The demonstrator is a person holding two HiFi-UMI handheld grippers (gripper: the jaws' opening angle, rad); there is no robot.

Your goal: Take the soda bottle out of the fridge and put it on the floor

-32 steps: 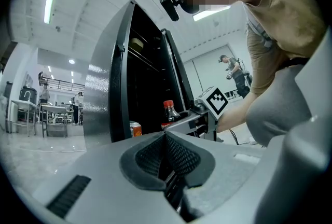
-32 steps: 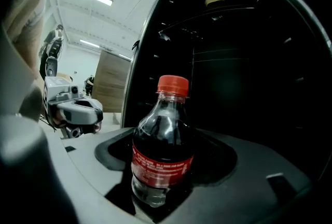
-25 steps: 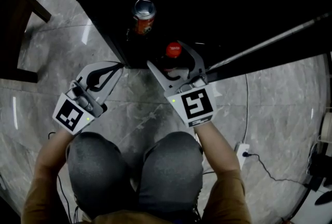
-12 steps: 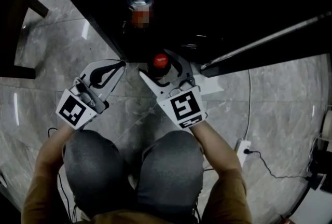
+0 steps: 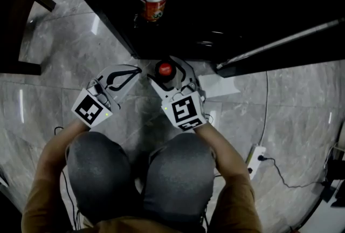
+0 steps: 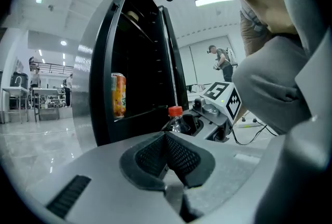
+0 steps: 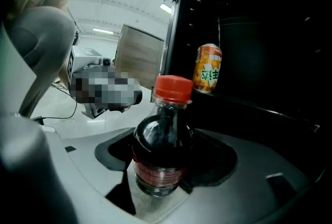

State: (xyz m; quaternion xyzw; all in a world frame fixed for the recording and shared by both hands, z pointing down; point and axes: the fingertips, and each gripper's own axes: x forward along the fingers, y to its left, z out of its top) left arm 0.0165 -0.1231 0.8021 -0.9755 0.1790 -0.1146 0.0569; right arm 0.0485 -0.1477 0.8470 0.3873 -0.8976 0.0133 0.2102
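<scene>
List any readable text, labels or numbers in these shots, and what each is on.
Nothing can be quoted; no print here is legible.
Can: white characters on orange, too blurred to read.
Bottle: red label, print too blurred to read.
Marker cubes: black-and-white square patterns only, no words or numbers.

Tally by kind, at the fridge front and on the floor.

Two grippers: left gripper [image 5: 135, 71], right gripper [image 5: 167, 71]. Two marker cubes: left cube [image 5: 92, 110], right cube [image 5: 185, 110]. One soda bottle [image 7: 162, 150] with one red cap. One orange can [image 5: 153, 2]. One black fridge [image 6: 98, 88] with one door. One white power strip [image 5: 257, 153] on the floor, one plug in it. Two grey-clad knees [image 5: 97, 156]. One distant standing person [image 6: 222, 62] in the left gripper view; figures at far left too small to count.
</scene>
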